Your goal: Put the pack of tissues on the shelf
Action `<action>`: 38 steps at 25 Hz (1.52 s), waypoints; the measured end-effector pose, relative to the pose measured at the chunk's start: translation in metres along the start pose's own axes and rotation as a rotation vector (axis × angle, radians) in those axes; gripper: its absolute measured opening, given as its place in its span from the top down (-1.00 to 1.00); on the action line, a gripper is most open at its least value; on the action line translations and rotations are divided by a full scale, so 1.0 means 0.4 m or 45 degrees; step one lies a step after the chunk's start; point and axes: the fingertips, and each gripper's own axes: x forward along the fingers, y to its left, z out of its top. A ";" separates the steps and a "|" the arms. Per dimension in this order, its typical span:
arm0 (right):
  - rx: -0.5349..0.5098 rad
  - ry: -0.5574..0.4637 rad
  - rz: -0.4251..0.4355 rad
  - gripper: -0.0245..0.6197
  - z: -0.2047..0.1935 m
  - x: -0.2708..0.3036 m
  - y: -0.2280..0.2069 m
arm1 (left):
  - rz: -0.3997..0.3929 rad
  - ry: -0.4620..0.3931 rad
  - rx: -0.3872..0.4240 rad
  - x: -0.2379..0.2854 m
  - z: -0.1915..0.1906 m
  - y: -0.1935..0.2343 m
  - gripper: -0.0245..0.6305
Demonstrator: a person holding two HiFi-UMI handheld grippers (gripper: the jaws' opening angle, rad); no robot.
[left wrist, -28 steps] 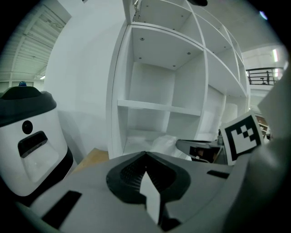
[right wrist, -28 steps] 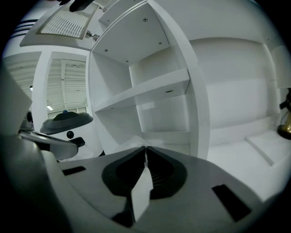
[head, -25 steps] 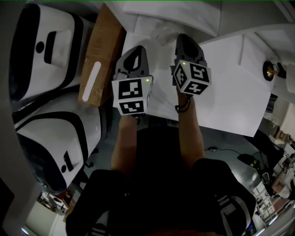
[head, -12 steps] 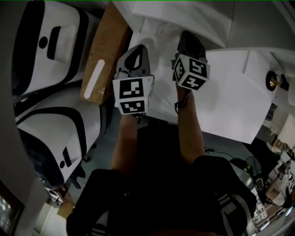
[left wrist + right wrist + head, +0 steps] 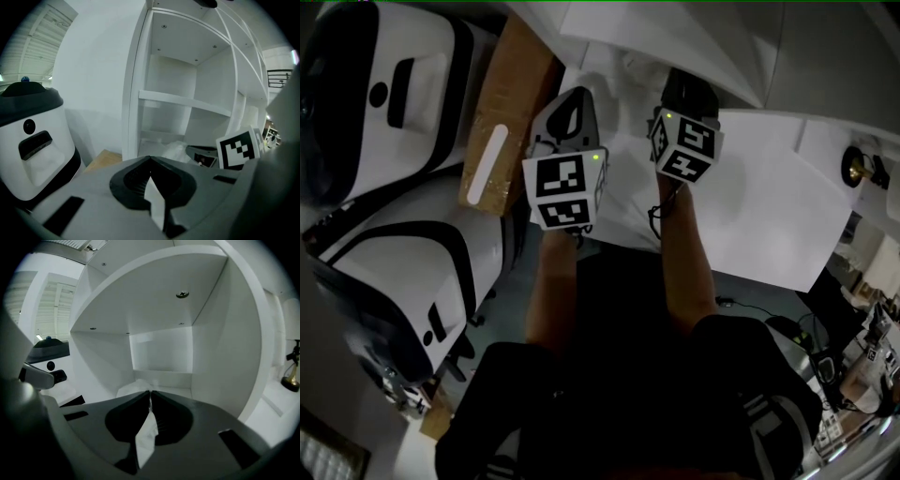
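- Since a second ago, the right gripper (image 5: 682, 82) has eased a little farther from the camera, toward the shelf (image 5: 178, 99). The left gripper (image 5: 579, 97) has barely shifted.
- Shelf: a white unit of open compartments. Both grippers point into its lower bay, which is the goal of the task.
- Two white-and-black machines (image 5: 403, 253) stand to the left of the shelf, well clear of the work.
- Cardboard box (image 5: 511, 103): it stands between the machines and the shelf's side panel, just beside the left gripper, and takes no part in the task.
- Left gripper: its jaws are clenched together with nothing between them. It is held level beside its partner, probably just waiting, as it has no load.
- Right gripper: its jaws are likewise pressed together and empty. It is aimed straight into the bay, with the tips just short of the pack.
- Pack of tissues (image 5: 132, 387): a pale bundle in what looks like crinkled wrap, though dim light blurs it. It lies on the floor board of the lower bay, free of both grippers. Judged from this, the placing is done and only withdrawal remains.
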 end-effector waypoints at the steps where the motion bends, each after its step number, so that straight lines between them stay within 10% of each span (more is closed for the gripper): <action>1: -0.006 -0.003 -0.009 0.84 0.000 0.002 -0.003 | -0.004 0.003 0.002 0.005 -0.001 -0.002 0.89; 10: -0.033 -0.005 -0.075 0.83 -0.005 0.016 -0.018 | -0.031 0.011 0.011 0.029 0.009 -0.014 0.89; 14: -0.030 0.038 -0.054 0.39 -0.022 0.024 -0.011 | -0.033 0.012 0.017 0.029 0.011 -0.012 0.90; 24: 0.006 0.017 -0.019 0.16 -0.015 0.018 -0.002 | -0.024 -0.008 0.025 0.012 0.021 -0.006 0.90; 33: 0.050 -0.060 0.048 0.19 0.017 -0.021 0.006 | -0.032 -0.060 0.047 -0.025 0.061 -0.026 0.90; 38: 0.036 -0.085 0.043 0.63 0.026 -0.057 0.007 | -0.045 -0.078 0.065 -0.050 0.065 -0.049 0.89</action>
